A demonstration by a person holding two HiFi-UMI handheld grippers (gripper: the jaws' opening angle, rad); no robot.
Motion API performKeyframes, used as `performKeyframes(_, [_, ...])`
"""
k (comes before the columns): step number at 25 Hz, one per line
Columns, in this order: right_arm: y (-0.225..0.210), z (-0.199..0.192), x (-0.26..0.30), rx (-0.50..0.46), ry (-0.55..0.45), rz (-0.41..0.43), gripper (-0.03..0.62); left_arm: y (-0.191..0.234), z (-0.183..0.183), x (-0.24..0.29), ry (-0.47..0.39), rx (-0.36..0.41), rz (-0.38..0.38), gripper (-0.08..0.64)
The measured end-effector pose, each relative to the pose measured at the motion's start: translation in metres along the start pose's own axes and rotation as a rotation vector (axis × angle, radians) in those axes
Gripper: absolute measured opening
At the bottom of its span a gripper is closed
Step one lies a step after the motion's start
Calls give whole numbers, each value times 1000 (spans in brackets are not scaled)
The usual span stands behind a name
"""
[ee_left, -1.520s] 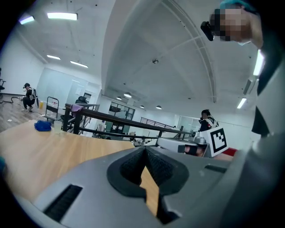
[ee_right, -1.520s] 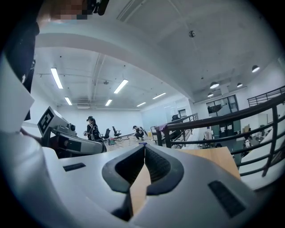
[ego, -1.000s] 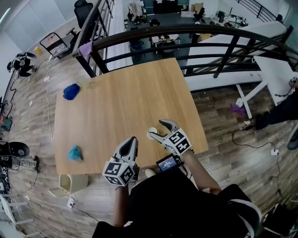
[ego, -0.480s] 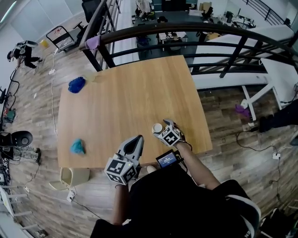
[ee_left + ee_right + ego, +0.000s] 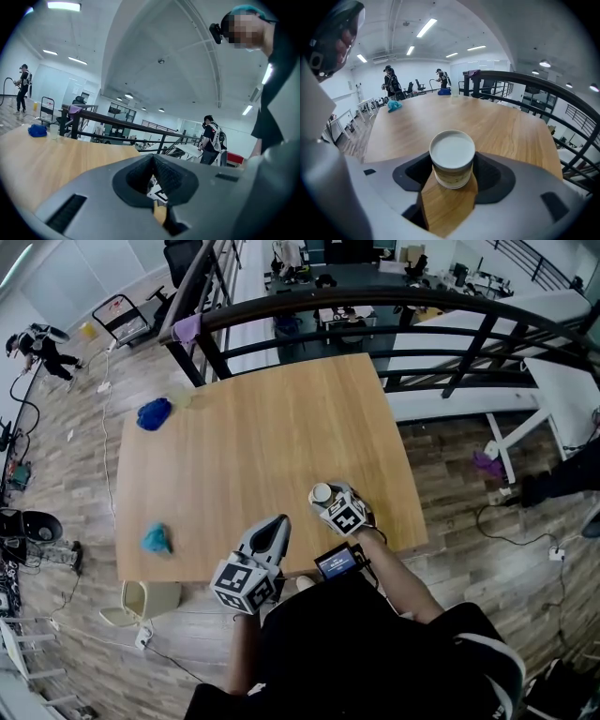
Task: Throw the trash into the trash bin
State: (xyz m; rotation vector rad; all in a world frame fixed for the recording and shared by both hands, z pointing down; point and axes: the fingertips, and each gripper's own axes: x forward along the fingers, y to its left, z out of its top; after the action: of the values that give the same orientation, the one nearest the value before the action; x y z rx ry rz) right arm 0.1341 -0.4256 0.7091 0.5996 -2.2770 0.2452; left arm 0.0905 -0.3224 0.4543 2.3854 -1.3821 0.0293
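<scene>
The right gripper [image 5: 329,500] has just been closing its jaws onto the paper cup [image 5: 452,158], which stands near the front edge of the table [image 5: 262,432], probably to lift it. The left gripper [image 5: 274,529], jaws together and empty, hovers at that edge. The trash bin [image 5: 150,600] lies on the floor beside the table's front left corner.

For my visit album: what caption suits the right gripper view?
Right hand-held gripper, jaws just closed, grips a lidded paper cup standing on the wooden table.

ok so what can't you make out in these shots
- trash bin, head view: table edge covers part of it; inside unseen.
- paper cup, right gripper view: plain white top, contents unclear.
- blue wad and teal wad, head view: too small to identify.
</scene>
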Motion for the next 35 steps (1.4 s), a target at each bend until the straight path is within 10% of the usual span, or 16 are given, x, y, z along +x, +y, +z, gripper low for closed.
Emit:
performKeyframes(6, [-13,43,-30,17,-132,-33,265,0,6,4,-25,4,5,-2])
performKeyframes(19, [-4,229,-261,-10,-882,-99,265,14,36,3,-125,43,104,-2])
performKeyframes(35, [4,208,-267,-35,-854,-96,265,6,68,4,-262,131,178,-2])
